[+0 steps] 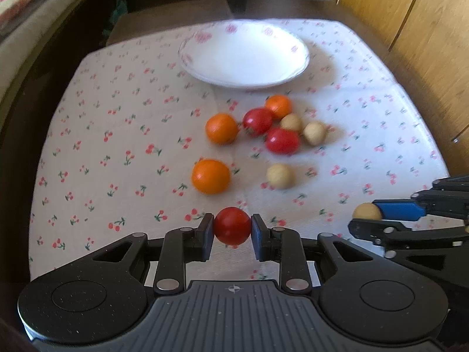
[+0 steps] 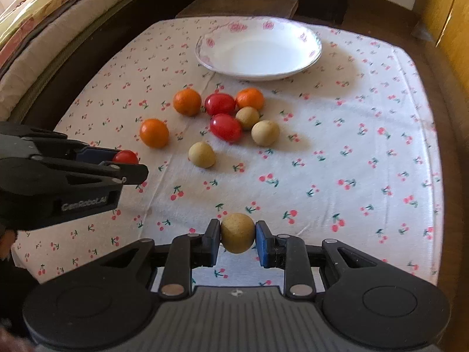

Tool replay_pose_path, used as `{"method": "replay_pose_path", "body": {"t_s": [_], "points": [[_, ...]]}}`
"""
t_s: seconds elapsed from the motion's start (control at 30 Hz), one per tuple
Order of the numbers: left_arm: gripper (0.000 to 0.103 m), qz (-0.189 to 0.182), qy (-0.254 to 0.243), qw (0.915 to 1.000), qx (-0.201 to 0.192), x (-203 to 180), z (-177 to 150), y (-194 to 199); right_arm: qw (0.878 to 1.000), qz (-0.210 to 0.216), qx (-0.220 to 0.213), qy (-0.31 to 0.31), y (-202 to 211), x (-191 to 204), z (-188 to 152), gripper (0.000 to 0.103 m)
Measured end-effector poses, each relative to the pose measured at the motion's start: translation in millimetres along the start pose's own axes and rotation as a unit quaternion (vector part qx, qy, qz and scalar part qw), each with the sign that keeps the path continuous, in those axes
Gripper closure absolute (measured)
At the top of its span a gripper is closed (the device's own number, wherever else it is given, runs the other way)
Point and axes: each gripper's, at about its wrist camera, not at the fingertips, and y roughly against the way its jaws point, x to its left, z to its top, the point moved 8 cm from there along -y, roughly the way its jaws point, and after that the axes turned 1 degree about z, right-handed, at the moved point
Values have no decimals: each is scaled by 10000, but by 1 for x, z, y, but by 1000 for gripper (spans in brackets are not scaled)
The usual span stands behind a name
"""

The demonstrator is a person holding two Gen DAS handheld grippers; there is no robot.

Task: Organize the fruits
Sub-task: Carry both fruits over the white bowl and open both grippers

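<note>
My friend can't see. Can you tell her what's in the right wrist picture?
The right hand-held gripper pinches a tan fruit above a cherry-print tablecloth. Beyond lie orange, red and tan fruits and an empty white plate; the left hand-held gripper holds a red fruit.

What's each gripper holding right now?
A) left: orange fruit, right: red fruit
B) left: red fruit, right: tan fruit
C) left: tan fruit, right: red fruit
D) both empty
B: the left gripper is clamped on a red fruit, and the right gripper on a tan fruit.
</note>
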Motion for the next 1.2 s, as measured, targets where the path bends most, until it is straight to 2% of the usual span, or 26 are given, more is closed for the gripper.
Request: {"method": "replay_pose_path", "body": {"t_s": [0.27,0.53,0.87,1.2], "points": [[69,-44,12,9997,-259,-9,23,20,9993,-316,-217,-31,21,-21,20,76],[69,-252,49,9985,-491,-12,70,11,9980,-479,-383,-138,14,-36,69,76],[68,-68,60,9987,-507,4,122,-21,9975,-498,-483,-117,-23,-47,137,76],[68,30,82,9992,-386,11,151,-67,9978,-496,-444,-55,-69,-59,175,76]]}}
